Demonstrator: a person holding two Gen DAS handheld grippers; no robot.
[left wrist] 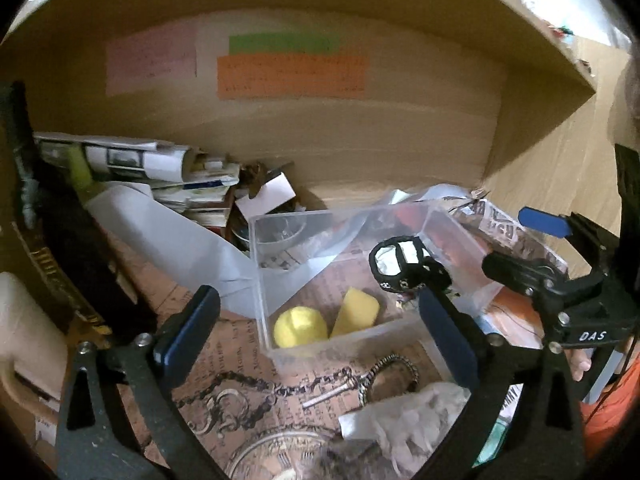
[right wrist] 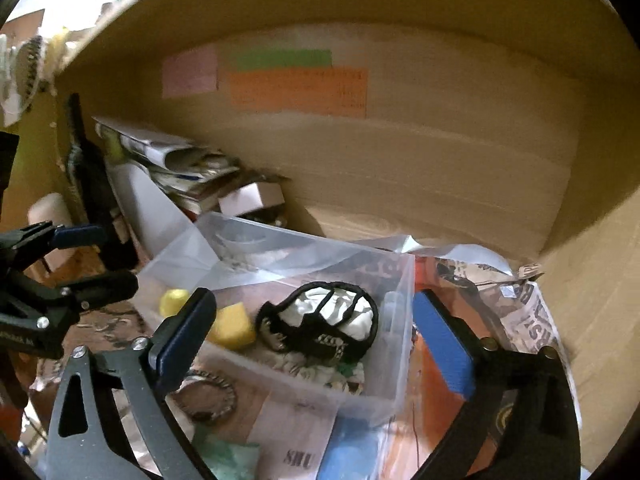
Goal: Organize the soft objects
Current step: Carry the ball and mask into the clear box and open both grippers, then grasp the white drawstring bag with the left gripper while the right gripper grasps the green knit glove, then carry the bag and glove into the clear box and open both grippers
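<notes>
A clear plastic box [left wrist: 320,354] [right wrist: 384,404] stands on printed paper inside a cardboard enclosure. In it lie a yellow foam ball [left wrist: 299,327] [right wrist: 173,301], a yellow foam wedge [left wrist: 357,312] [right wrist: 233,327] and a white soft object in black netting [left wrist: 400,264] [right wrist: 332,318]. My left gripper [left wrist: 316,324] is open and empty, its fingers either side of the box's front. My right gripper [right wrist: 316,340] is open and empty, straddling the box around the netted object. In the left wrist view the right gripper [left wrist: 520,240] stands open at the right.
A stack of folded papers and booklets [left wrist: 160,172] [right wrist: 180,164] lies at the back left. A metal chain with a ring [left wrist: 320,384] [right wrist: 208,396] lies in front of the box. Crumpled white tissue [left wrist: 408,416] lies front right. Cardboard walls [left wrist: 360,140] close off the back and right.
</notes>
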